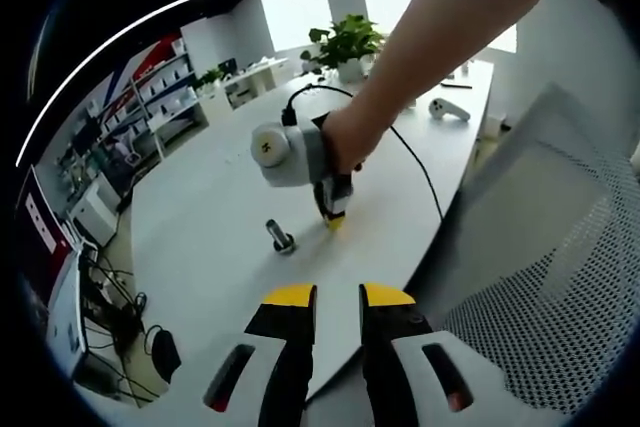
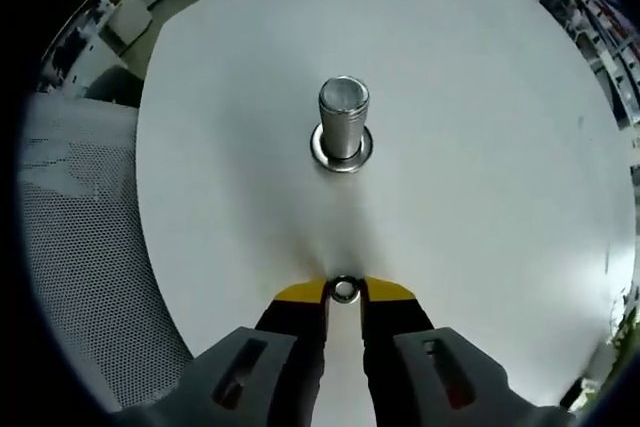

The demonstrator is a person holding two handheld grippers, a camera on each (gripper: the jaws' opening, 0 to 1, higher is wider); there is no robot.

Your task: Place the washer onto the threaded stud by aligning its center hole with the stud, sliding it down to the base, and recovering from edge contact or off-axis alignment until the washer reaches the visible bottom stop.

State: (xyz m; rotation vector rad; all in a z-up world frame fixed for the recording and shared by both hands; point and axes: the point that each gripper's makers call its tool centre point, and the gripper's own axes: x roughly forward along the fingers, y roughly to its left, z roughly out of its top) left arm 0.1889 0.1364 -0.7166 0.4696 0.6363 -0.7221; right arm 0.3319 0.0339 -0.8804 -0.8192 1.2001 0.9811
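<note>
Office shelving, a potted plant (image 1: pixel 347 44) and bright windows sit behind a broad white table (image 1: pixel 220 197), with a mesh chair (image 1: pixel 560 277) at its near edge. Starting at the left: the left gripper (image 1: pixel 337 294) hangs back over the table's rim, its yellow-tipped fingers narrowly apart with nothing between them, well away from the work. From its view the threaded stud (image 1: pixel 279 236) stands small on the table, and just to the right of it the right gripper (image 1: pixel 334 219), held in a person's hand (image 1: pixel 345 137) with a black cable (image 1: pixel 420 172) trailing away, points its tip down at the table near the stud. Moving right, to the right gripper view: the right gripper's (image 2: pixel 344 290) fingers are closed on the washer (image 2: pixel 345 290), a small ring pinched between the yellow tips with its hole facing the camera. The stud (image 2: pixel 343 119) rises upright from its round base flange (image 2: pixel 341 152), straight ahead of the fingers along their line, with bare table between. So the right hand is plainly the nearer one and the one to act. The stud's long axis is vertical, and the washer appears to sit low beside it; by my judgement it must be lifted above the stud's top, its hole brought level and centred, then lowered to the flange.
</note>
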